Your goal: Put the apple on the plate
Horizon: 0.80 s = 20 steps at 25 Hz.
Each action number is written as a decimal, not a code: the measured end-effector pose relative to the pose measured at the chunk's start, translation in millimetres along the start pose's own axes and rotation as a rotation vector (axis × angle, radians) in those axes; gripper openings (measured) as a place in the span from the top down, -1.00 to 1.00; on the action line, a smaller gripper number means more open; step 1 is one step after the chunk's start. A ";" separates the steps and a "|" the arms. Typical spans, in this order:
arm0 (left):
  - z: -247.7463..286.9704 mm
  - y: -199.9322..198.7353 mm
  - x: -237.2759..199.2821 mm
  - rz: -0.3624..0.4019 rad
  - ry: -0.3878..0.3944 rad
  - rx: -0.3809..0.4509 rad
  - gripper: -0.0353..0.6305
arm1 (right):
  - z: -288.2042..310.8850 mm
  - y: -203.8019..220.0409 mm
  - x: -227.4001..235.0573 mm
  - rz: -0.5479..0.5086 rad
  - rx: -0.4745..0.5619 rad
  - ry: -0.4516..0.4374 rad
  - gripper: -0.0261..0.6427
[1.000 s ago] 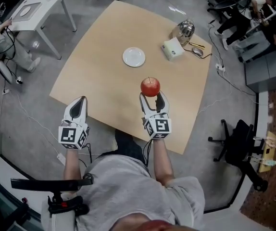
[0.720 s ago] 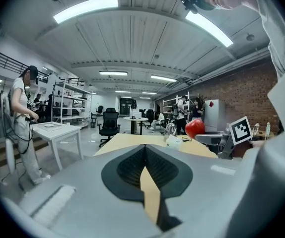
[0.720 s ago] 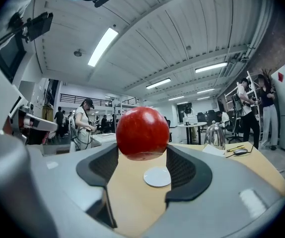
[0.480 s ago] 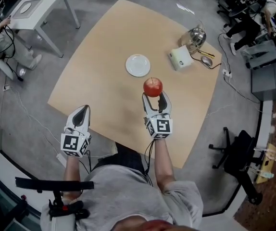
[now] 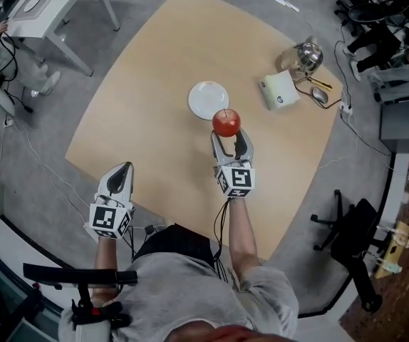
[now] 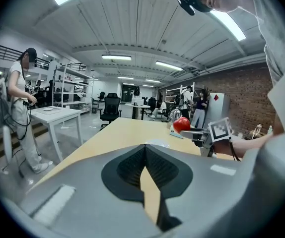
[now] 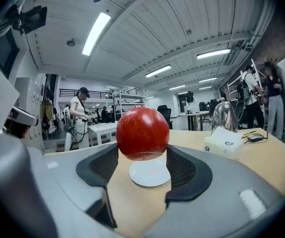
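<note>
My left claw (image 5: 121, 169) is pressed shut, holding nothing, well to the left of my right claw (image 5: 227, 138). The right one clamps the apple (image 5: 226, 122) between its tips. The plate (image 5: 206, 98) lies just beyond them, slightly left.

Open-plan lab or workshop hall, shared by several workers.

A ribbed ceiling with strip lights (image 6: 120, 57), a brick wall (image 6: 242, 95) and metal shelving racks (image 6: 65, 88) are noted. Office chairs (image 6: 111, 108), a white side table (image 5: 48, 2) and a large wooden table (image 5: 147, 105) are set on a grey floor (image 5: 40, 184). A standing person (image 6: 21, 98) is seen handling wired gear.
</note>
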<state>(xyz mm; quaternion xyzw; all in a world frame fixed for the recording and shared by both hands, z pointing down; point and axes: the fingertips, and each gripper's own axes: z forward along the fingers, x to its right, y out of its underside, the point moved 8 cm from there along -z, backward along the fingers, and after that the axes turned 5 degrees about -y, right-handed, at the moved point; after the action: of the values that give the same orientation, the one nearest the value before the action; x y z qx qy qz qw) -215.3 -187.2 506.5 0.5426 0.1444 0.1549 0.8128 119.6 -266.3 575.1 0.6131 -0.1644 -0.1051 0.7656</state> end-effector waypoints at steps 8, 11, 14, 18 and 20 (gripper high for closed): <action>22.2 8.9 -8.7 -0.010 -0.013 -0.054 0.83 | 39.2 25.6 22.9 0.014 -0.059 -0.006 0.00; 28.4 11.2 -10.6 -0.018 -0.018 -0.063 0.83 | 50.5 34.7 27.0 0.019 -0.083 -0.012 0.00; 33.3 12.5 -11.6 -0.023 -0.020 -0.074 0.83 | 59.4 43.9 29.6 0.020 -0.113 -0.023 0.00; 38.4 11.2 -13.8 -0.027 -0.021 -0.082 0.83 | 70.3 52.0 30.2 0.021 -0.152 -0.042 0.00; 40.9 10.1 -14.6 -0.032 -0.022 -0.085 0.83 | 74.3 56.1 30.4 0.024 -0.177 -0.052 -0.01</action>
<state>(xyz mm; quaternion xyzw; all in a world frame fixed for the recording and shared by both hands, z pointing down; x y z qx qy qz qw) -213.1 -223.8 531.9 0.5067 0.1375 0.1421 0.8391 117.1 -331.8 647.8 0.5381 -0.1815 -0.1261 0.8134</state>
